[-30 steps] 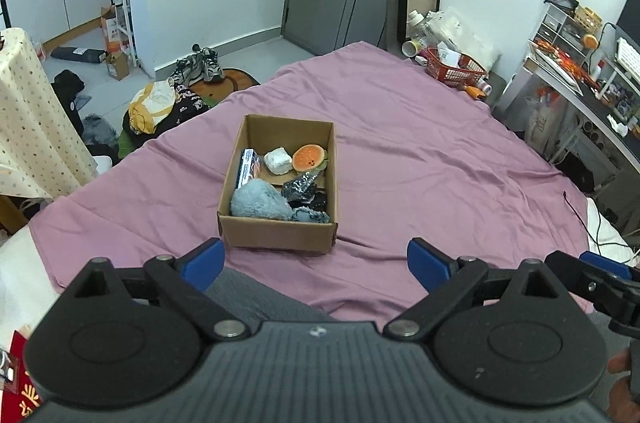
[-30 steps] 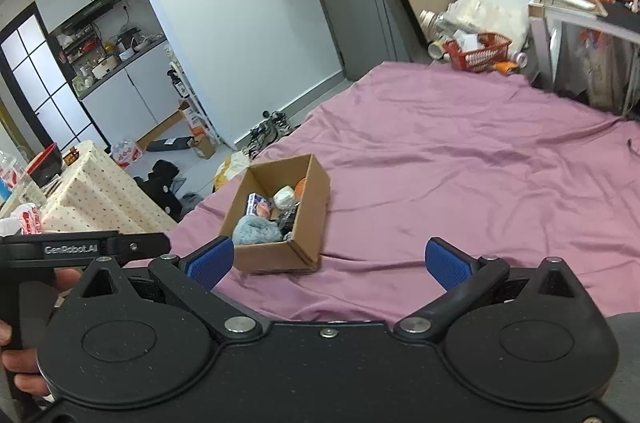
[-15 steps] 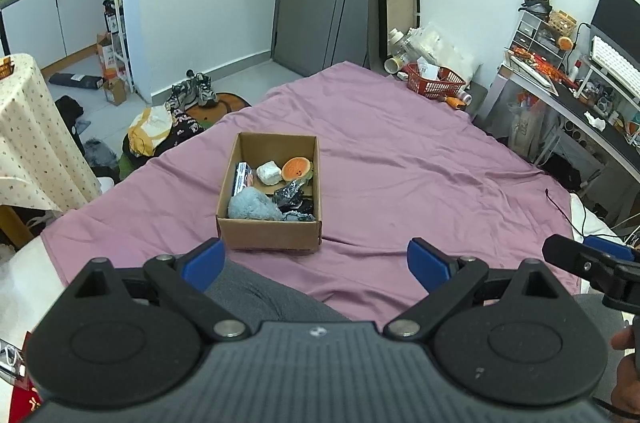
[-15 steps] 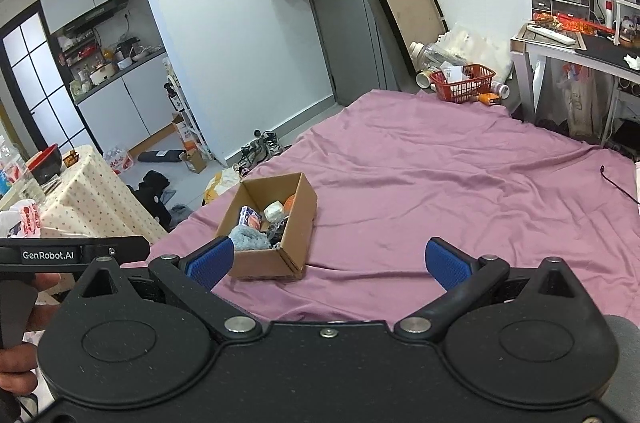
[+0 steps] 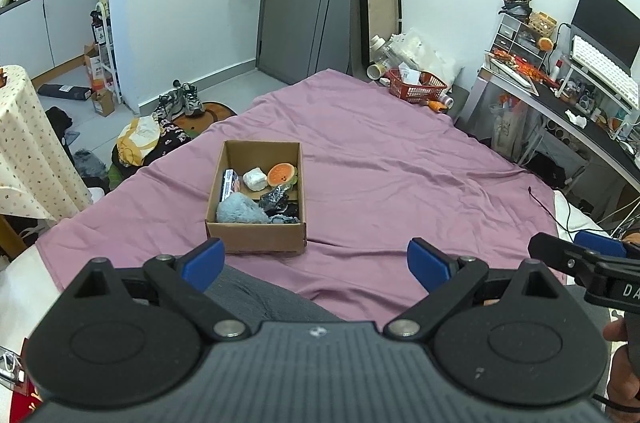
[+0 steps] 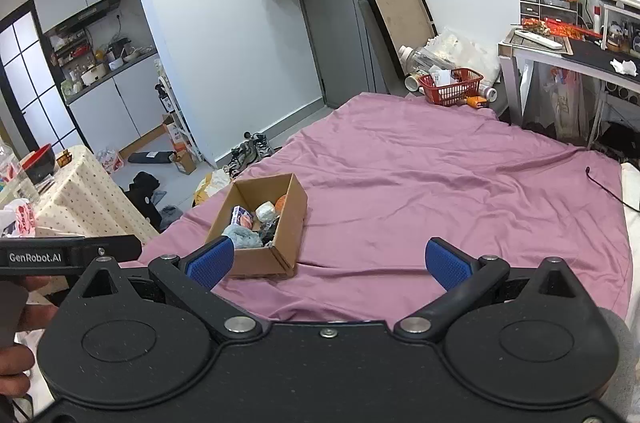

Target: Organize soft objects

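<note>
A bed covered by a purple sheet (image 5: 400, 159) fills most of both views, and a single open cardboard box (image 5: 256, 237) sits on it toward its left side. The box lies ahead of both tools and touches neither. In the left wrist view it stands just beyond the left hand-held gripper (image 5: 316, 261), nearer that tool's left blue pad. In the right wrist view the box (image 6: 280, 223) is ahead and to the left of the right hand-held gripper (image 6: 328, 261), with that tool's left pad overlapping its near corner in the picture.

Both tools have their fingers spread wide with nothing between them. The right one also shows at the right edge of the left view (image 5: 592, 259).

All the soft things that can be made out lie inside the box. The largest is one fluffy blue-grey plush (image 5: 240, 211) at the near left corner. Beside it, at the near right, is a dark crinkled bundle (image 5: 280, 203); how many pieces make it up cannot be told. Toward the far wall sit one orange round toy (image 5: 282, 174) and, just to its left, one white lump (image 5: 255, 179). One small printed packet (image 5: 230, 183) leans against the left wall.

A red basket (image 5: 418, 85) stands on the floor past the far end of the bed.
</note>
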`<action>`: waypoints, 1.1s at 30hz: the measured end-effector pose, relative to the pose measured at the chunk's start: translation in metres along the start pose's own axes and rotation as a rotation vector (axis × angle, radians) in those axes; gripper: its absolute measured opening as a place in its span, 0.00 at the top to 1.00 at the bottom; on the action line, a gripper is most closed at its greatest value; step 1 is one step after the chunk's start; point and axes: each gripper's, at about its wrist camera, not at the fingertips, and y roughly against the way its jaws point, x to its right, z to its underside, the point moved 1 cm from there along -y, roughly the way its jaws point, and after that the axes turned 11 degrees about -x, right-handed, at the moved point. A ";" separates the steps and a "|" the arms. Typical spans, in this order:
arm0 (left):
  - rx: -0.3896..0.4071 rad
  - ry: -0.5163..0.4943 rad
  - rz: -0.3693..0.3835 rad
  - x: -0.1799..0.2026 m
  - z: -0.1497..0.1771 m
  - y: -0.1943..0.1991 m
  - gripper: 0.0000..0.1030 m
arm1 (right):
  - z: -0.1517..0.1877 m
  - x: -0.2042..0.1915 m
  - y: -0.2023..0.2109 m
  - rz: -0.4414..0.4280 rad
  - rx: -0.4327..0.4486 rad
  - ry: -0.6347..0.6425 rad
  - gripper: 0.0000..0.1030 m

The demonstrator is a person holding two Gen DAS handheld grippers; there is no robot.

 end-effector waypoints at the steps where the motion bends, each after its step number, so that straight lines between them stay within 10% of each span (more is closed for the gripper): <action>1: 0.000 -0.001 -0.001 0.000 0.000 0.000 0.06 | 0.001 0.000 0.000 0.003 0.002 0.003 0.00; 33: -0.004 -0.017 0.005 0.009 0.006 -0.001 0.06 | 0.001 0.000 0.001 0.008 0.005 0.007 0.00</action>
